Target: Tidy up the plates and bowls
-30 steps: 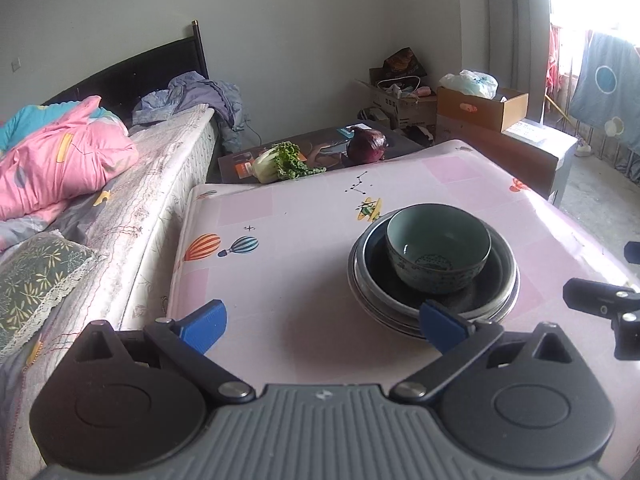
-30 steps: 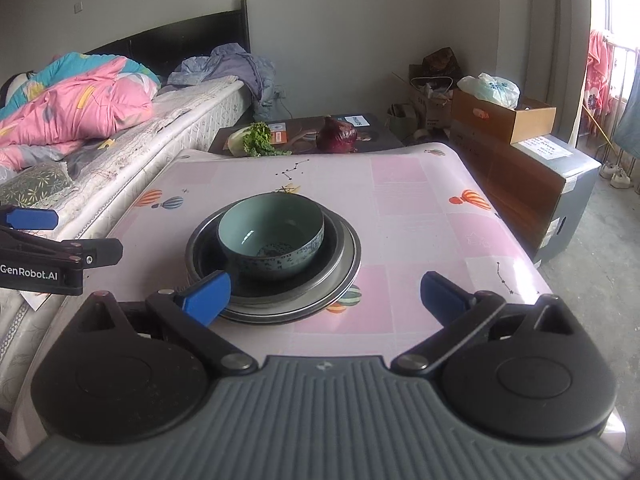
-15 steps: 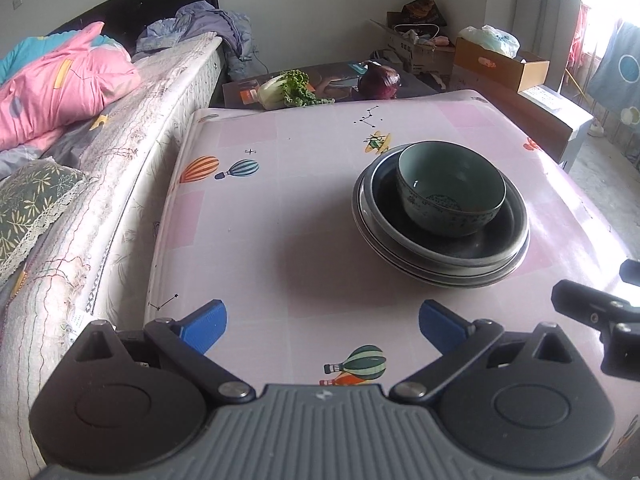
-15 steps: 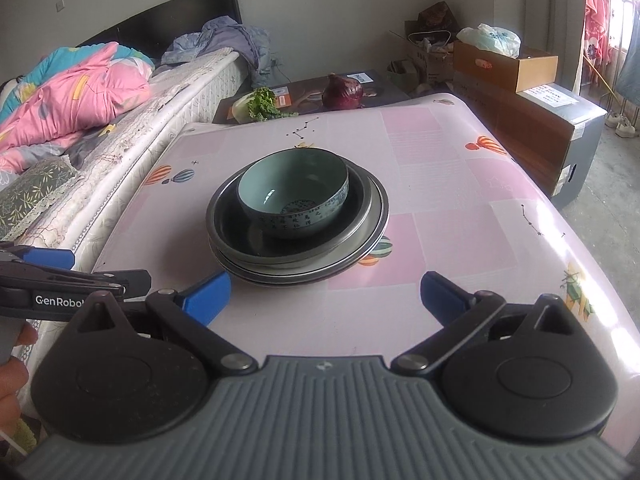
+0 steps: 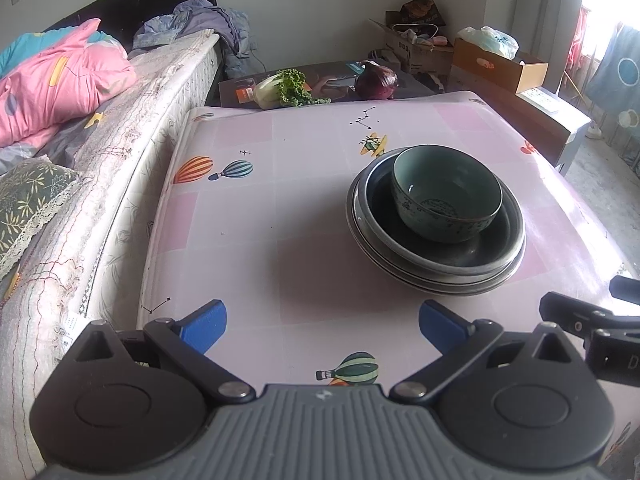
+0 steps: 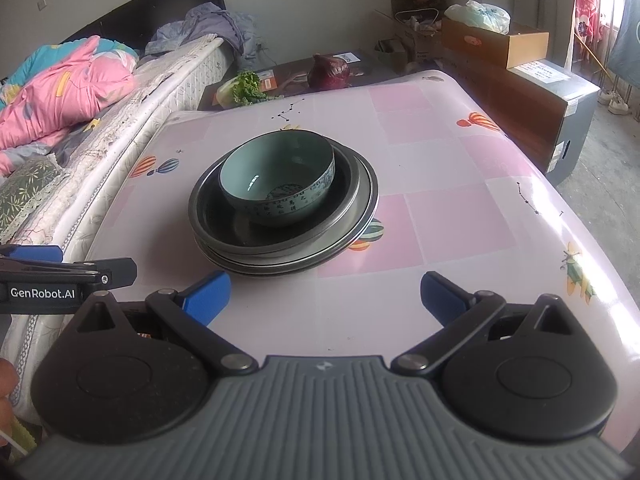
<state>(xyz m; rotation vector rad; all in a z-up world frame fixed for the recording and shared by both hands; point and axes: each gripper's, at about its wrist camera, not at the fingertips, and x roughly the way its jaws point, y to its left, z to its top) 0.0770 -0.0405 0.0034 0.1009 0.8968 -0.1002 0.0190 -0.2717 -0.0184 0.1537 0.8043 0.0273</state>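
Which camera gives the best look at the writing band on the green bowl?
The right wrist view: the green bowl faces it with the pale band of characters clear on the near wall. In the left wrist view the bowl shows only a faint patterned patch on its outer wall, too dim to read.

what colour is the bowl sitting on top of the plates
Pale teal-green, with a band of dark characters on its outer wall; the bowl shows best in the right wrist view.

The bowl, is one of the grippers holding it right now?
No. The left gripper and right gripper are both open and empty; the bowl sits untouched in the stacked plates.
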